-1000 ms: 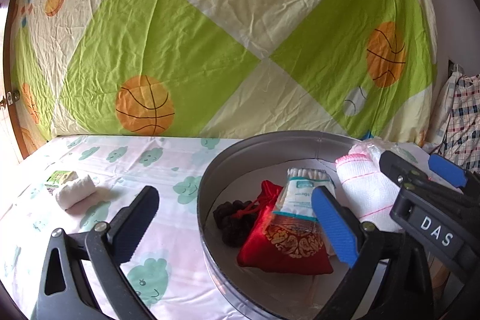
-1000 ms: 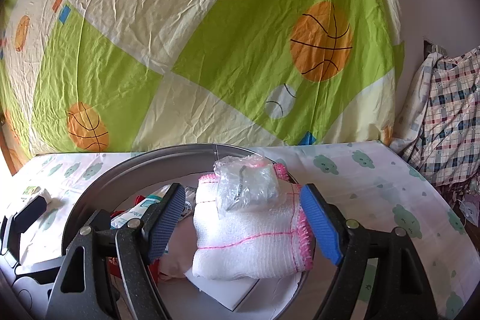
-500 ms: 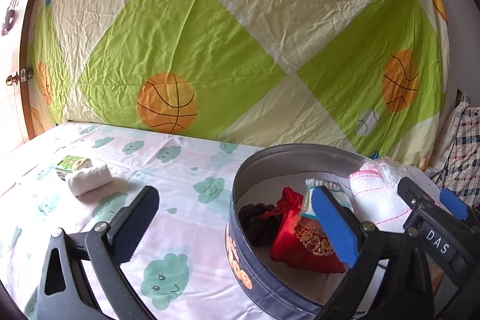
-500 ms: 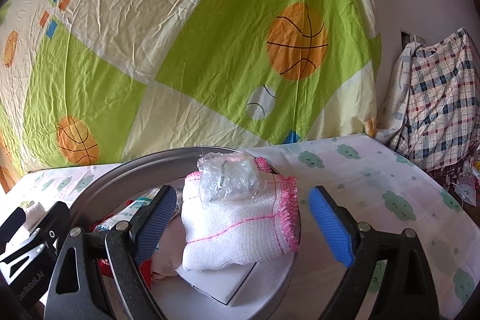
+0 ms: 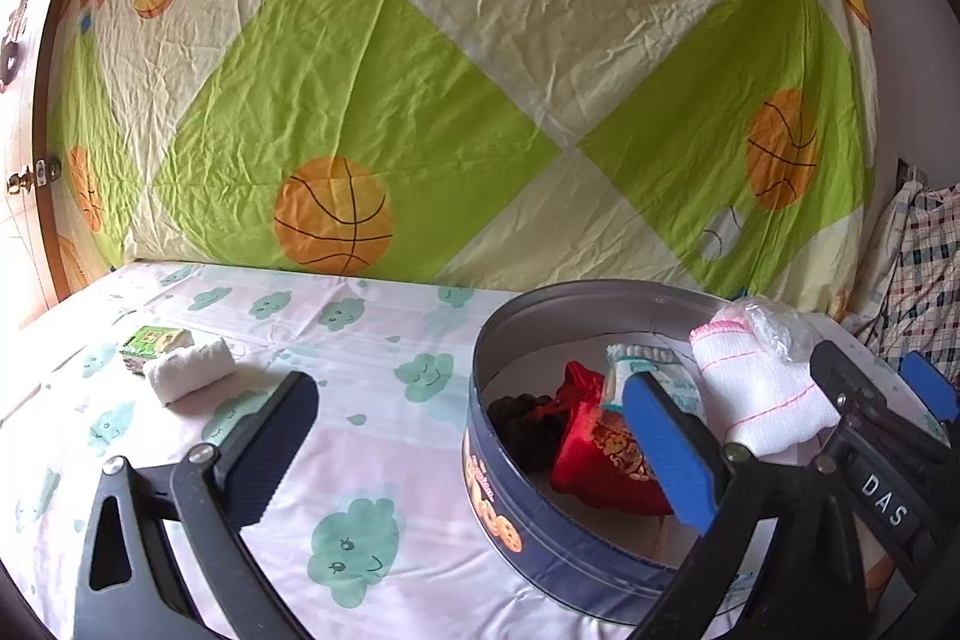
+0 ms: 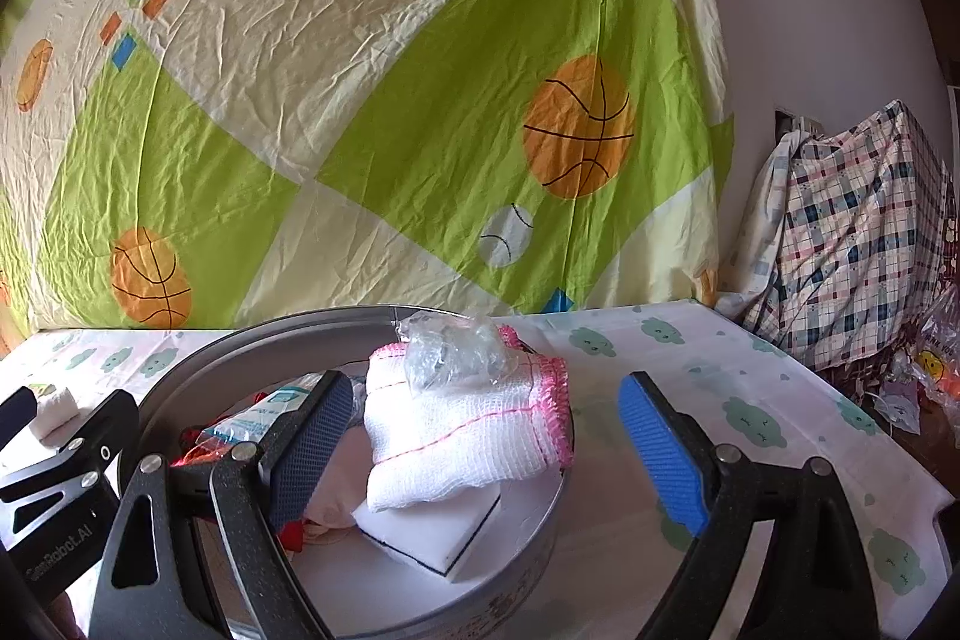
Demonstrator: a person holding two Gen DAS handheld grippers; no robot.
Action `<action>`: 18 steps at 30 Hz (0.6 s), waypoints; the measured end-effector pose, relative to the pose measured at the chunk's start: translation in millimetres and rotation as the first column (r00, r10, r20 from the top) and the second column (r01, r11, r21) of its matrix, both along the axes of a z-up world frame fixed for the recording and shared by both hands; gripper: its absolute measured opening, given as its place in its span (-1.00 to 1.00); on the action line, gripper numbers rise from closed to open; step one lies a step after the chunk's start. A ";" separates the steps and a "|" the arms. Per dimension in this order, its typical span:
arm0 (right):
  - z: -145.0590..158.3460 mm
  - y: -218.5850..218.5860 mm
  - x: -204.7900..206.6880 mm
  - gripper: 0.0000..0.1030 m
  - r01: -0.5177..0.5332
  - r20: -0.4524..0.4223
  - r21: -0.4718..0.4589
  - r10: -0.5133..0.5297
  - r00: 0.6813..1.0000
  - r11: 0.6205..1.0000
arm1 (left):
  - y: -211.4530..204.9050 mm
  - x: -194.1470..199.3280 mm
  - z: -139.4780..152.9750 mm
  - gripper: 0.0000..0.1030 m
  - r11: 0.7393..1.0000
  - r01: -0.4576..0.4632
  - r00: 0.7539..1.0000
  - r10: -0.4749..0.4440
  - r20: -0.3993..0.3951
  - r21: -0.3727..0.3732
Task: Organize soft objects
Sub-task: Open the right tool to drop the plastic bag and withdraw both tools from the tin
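Observation:
A round blue tin (image 5: 540, 532) stands on the cloud-print sheet and also shows in the right wrist view (image 6: 240, 340). In it lie a red pouch (image 5: 594, 466), a dark bundle (image 5: 522, 421), a plastic packet (image 5: 666, 379), a white sponge block (image 6: 432, 526) and a folded white cloth with pink edging (image 6: 462, 430), topped by a clear plastic bag (image 6: 453, 349). My right gripper (image 6: 486, 454) is open around the cloth, not touching it. My left gripper (image 5: 474, 454) is open and empty over the tin's left rim. A rolled white cloth (image 5: 189, 379) lies far left.
A small green packet (image 5: 150, 340) sits beside the rolled cloth. A green and cream basketball-print sheet (image 5: 480, 100) hangs behind the bed. A plaid bundle (image 6: 858, 232) and plastic bags (image 6: 930, 370) are at the right, past the bed's edge.
My right gripper has let go of the white cloth and opened wide; the cloth now rests in the tin. Both grippers have drawn back and up from the tin.

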State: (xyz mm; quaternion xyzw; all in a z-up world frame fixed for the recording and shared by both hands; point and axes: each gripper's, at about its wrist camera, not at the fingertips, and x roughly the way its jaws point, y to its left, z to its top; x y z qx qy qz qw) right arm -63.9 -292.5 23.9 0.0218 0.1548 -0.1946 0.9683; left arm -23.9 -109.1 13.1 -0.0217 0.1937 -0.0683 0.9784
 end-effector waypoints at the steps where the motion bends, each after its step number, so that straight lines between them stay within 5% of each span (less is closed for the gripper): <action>1: 0.0 1.6 -1.6 0.79 -0.003 -0.003 -0.001 0.003 1.000 1.000 | 0.8 -0.9 0.1 0.99 1.000 0.004 1.000 -0.004 0.001 -0.001; 18: 0.9 18.4 -23.7 0.79 0.032 0.026 -0.021 -0.031 0.999 0.999 | 19.6 -11.0 -1.8 0.99 0.997 0.076 0.997 -0.077 -0.019 -0.033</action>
